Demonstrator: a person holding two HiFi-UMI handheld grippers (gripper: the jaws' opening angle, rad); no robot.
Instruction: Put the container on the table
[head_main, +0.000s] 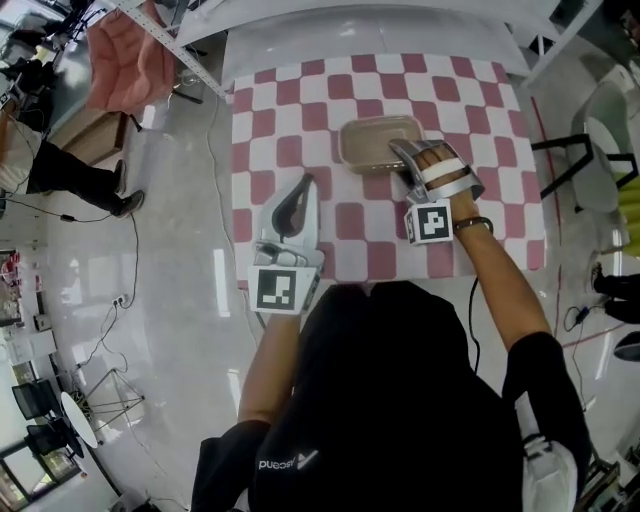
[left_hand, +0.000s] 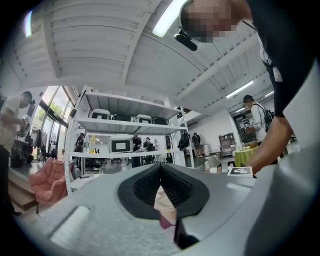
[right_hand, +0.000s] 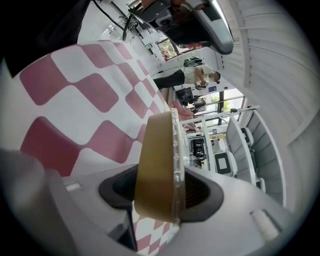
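A tan, shallow container with a clear lid (head_main: 378, 141) is over the far middle of the table, which has a pink-and-white checked cloth (head_main: 290, 120). My right gripper (head_main: 405, 160) is shut on the container's near right rim. In the right gripper view the container (right_hand: 159, 165) stands edge-on between the black pads, above the cloth (right_hand: 75, 95). I cannot tell whether its base touches the cloth. My left gripper (head_main: 306, 184) hovers over the table's near left part with its jaws together and nothing in them. In the left gripper view the left gripper (left_hand: 160, 168) points level toward shelving.
A metal shelf rack (left_hand: 125, 125) and a pink padded seat (head_main: 125, 55) stand off the table's left. A person (head_main: 60, 170) stands on the floor at the left. Chairs (head_main: 610, 140) are to the right, and cables (head_main: 130, 260) trail on the floor.
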